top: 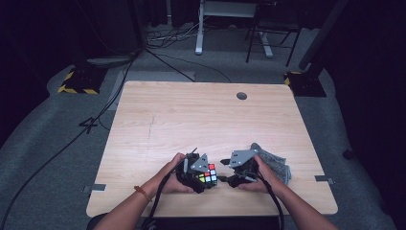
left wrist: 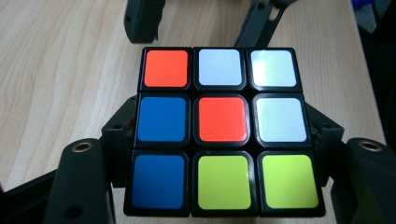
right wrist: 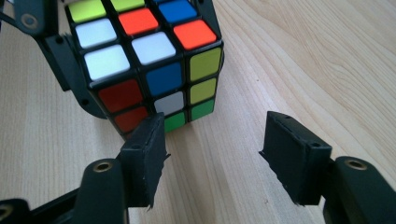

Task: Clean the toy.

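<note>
On the wooden table [top: 191, 115], the left gripper [top: 201, 176] clamps a puzzle cube [left wrist: 223, 128]. The right gripper [right wrist: 212, 156] waits wide beside it. A crooked bite could twist the cube loose.

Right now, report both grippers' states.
Left gripper: shut on the Rubik's cube.
Right gripper: open, holding nothing, just short of the cube.

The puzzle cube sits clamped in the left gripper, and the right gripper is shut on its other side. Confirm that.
One thing is wrong: the right gripper is open, its jaws spread apart and short of the puzzle cube, as the right gripper view shows. The left gripper does clamp the cube.
</note>
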Motion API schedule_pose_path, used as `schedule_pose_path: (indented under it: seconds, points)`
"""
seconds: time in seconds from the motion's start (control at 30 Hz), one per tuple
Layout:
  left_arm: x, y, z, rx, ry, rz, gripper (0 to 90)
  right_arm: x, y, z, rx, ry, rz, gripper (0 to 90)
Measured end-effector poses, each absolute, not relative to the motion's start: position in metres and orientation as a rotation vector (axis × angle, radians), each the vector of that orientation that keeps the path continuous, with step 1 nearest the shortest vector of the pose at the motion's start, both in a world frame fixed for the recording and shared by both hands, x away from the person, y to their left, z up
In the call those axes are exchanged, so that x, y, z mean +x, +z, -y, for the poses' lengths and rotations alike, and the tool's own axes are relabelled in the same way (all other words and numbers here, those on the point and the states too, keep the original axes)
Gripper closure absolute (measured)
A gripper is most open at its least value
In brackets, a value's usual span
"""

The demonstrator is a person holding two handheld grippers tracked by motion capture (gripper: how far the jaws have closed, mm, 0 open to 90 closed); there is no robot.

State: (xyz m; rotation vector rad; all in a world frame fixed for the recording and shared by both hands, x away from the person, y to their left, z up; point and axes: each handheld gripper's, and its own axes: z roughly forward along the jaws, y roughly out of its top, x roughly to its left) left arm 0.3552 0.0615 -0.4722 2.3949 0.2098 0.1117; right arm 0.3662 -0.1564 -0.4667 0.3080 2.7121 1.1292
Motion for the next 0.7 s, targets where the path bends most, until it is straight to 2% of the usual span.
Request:
schedule_pose_path:
  seconds: [0.37,0.7]
  points:
    - [0.355,-0.470,-0.058,2.380,0.092,-0.189,32.7,0.363,-0.458,0.158,0.271,1.218,-2.680,41.0]
    - [0.351,-0.467,-0.054,2.381,0.154,-0.162,32.7,0.355,-0.440,0.146,0.260,1.247,-2.613,41.9]
